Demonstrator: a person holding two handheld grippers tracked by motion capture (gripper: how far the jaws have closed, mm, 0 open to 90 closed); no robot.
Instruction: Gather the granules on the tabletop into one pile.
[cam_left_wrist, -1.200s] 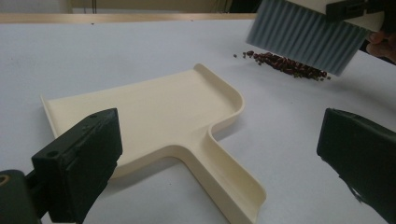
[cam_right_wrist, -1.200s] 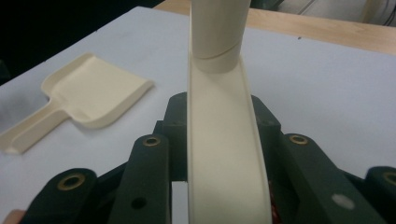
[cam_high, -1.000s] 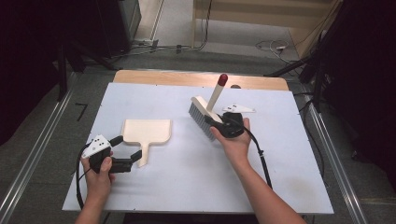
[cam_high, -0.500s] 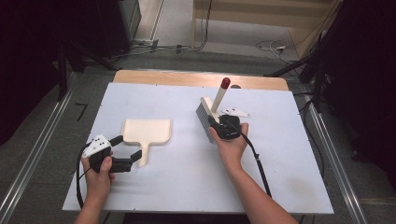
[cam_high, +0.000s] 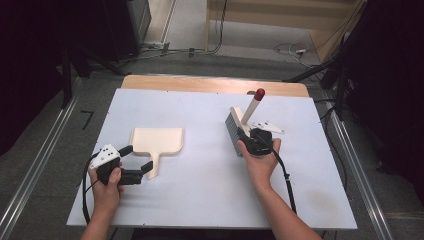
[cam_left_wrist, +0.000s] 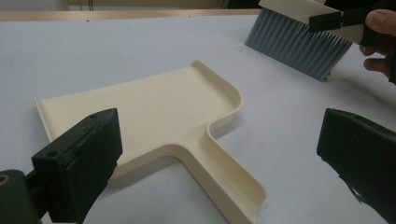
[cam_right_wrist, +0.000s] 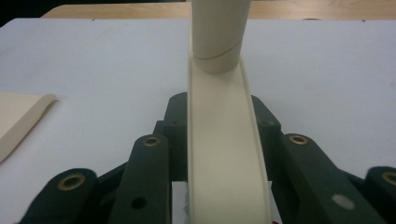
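Smoothly moulded cream dustpan (cam_left_wrist: 154, 107); right tool (cam_high: 248, 136) clamps grey-bristled brush (cam_high: 235, 131).

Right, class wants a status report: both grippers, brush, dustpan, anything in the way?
Right gripper shut on brush, bristles near the table. Left gripper open, jaws either side of the dustpan handle, not pressing. Nothing between brush and dustpan.

The dustpan (cam_left_wrist: 154, 116) looks like cream plastic, smooth with a soft sheen. At about two o'clock from it, the brush (cam_high: 239, 131) has the same cream plastic back, stiff grey bristles and a glossy red cap on its handle. The table (cam_high: 200, 200) is a matt white board, edged at twelve o'clock by pale wood.
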